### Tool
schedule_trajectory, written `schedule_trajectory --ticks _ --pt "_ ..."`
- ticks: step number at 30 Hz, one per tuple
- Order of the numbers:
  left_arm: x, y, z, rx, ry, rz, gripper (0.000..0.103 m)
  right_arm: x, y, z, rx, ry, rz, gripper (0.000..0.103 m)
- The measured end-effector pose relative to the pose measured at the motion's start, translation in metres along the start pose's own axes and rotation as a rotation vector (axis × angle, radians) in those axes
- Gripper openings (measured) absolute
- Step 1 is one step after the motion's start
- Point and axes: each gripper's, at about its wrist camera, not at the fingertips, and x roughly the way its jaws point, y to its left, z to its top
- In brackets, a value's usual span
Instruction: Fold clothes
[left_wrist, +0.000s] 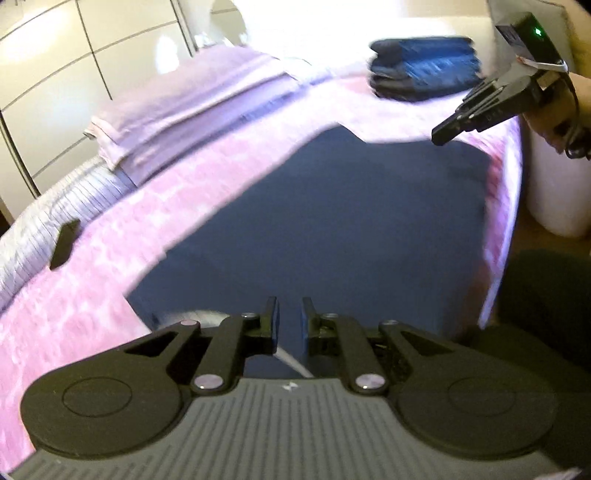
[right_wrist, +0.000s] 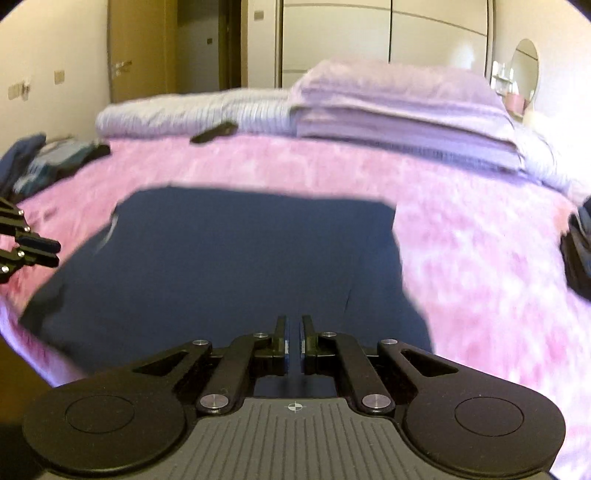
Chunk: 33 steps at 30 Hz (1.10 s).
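Note:
A navy garment lies spread flat on a pink blanket that covers the bed. My left gripper hovers over the garment's near edge, jaws a narrow gap apart with nothing between them. In the right wrist view the left gripper shows at the left edge, beside the garment. My right gripper hangs above the garment's near edge, shut and empty. In the left wrist view the right gripper points at the garment's far right corner, held by a hand.
A folded dark blue stack sits on the blanket's far side. A folded lavender blanket lies by the striped bedding. A small black object rests there. Loose clothes are piled at the left. A white cylinder stands beside the bed.

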Motion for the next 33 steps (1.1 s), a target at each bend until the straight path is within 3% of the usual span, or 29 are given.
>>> schedule_trajectory --ticks 3,10,15,23,26,30,32,33 --pt "0.033 0.026 0.02 -0.002 -0.008 0.005 0.011 0.027 -0.017 0.033 0.01 -0.011 0.006 0.003" --pt "0.126 0.086 0.046 -0.077 0.05 0.023 0.011 0.138 -0.035 0.1 -0.02 0.11 0.103 0.003" --pt "0.164 0.126 0.032 -0.118 0.131 0.027 0.012 0.21 -0.032 0.118 -0.063 0.167 0.172 0.002" --pt "0.136 0.184 -0.013 -0.23 0.193 0.105 0.016 0.215 -0.079 0.116 -0.035 0.164 0.078 0.002" --pt "0.129 0.201 -0.009 -0.319 0.124 0.044 0.023 0.204 -0.075 0.124 -0.069 0.134 0.071 0.003" --pt "0.149 0.204 0.0 -0.261 0.146 -0.064 0.026 0.21 -0.058 0.141 -0.149 0.135 0.186 0.004" --pt "0.165 0.208 0.002 -0.262 0.179 -0.138 0.029 0.219 -0.053 0.149 -0.184 0.153 0.236 0.034" --pt "0.172 0.211 0.001 -0.263 0.193 -0.173 0.029 0.224 -0.051 0.153 -0.206 0.16 0.249 0.076"
